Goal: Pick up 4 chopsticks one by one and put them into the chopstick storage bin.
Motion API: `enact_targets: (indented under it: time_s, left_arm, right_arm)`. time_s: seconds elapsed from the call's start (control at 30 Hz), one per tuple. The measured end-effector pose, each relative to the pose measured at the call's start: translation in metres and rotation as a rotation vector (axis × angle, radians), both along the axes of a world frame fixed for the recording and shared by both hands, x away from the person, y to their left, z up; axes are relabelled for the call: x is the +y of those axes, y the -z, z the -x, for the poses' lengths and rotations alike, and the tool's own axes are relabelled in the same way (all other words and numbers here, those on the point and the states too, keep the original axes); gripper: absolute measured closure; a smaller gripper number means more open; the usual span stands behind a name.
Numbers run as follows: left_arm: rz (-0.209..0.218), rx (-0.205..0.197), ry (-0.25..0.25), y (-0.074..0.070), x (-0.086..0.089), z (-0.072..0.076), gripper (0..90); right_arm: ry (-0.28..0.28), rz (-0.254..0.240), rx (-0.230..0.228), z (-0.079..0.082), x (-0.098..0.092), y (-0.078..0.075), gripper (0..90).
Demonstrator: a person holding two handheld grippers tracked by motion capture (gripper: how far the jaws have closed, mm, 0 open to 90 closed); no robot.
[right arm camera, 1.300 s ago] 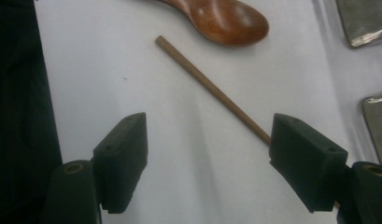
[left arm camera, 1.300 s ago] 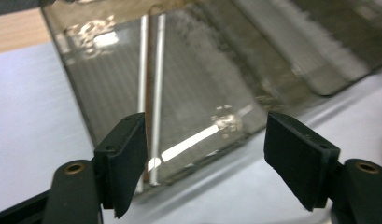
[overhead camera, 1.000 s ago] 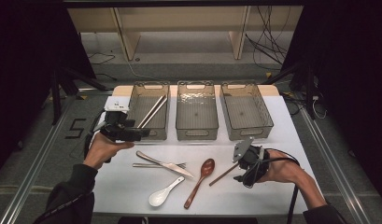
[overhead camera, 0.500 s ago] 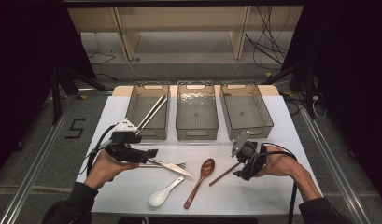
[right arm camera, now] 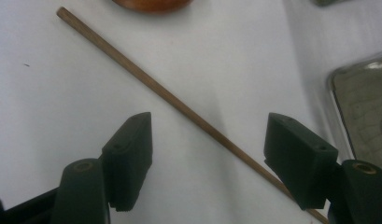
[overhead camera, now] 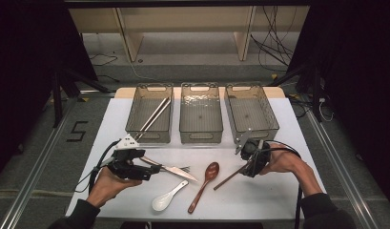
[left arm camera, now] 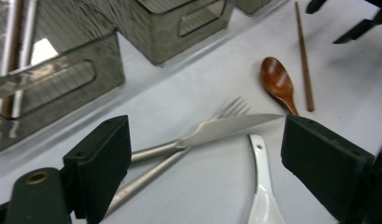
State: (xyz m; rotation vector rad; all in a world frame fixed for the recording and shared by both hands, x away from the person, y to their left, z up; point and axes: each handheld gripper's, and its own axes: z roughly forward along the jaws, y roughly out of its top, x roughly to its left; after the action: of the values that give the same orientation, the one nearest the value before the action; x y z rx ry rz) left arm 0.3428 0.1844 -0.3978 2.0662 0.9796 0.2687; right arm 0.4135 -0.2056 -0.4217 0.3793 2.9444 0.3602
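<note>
On the white counter [overhead camera: 278, 191], the left gripper [left arm camera: 205, 163] hovered low with its fingers [left arm camera: 102, 161] spread wide and just opened further, nothing clamped, straddling the crossed handles of a steel table knife [left arm camera: 226, 129] and fork [left arm camera: 179, 154]. The right gripper [right arm camera: 207, 158] had its fingers [right arm camera: 130, 154] apart but just narrowing around a thin wooden chopstick [right arm camera: 179, 105] lying flat and untouched. A likely slip: the left could pinch both handles together (they overlap) or nudge the white ceramic spoon [left arm camera: 261, 186] beside them, while the slim chopstick could roll or skid away as the fingers met the counter.
</note>
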Motion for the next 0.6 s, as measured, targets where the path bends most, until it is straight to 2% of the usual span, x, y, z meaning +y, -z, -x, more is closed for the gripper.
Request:
enact_targets:
  time_s: [0.1, 0.27, 0.4, 0.6]
  left_arm:
    - [-0.005, -0.005, 0.01, 0.0, 0.0, 0.004, 15.4]
    - [0.001, -0.022, -0.002, 0.0, 0.002, 0.005, 15.3]
    - [-0.008, -0.01, -0.004, 0.002, 0.003, 0.006, 15.3]
    - [-0.014, -0.013, -0.003, 0.004, 0.003, 0.007, 15.3]
  right_arm:
    - [-0.007, 0.01, 0.012, -0.002, 0.0, 0.003, 35.7]
    - [-0.024, 0.038, 0.028, -0.005, 0.004, 0.009, 38.4]
    - [-0.029, 0.05, 0.043, -0.008, 0.008, 0.013, 38.7]
    - [-0.026, 0.067, 0.065, -0.01, 0.01, 0.018, 42.5]
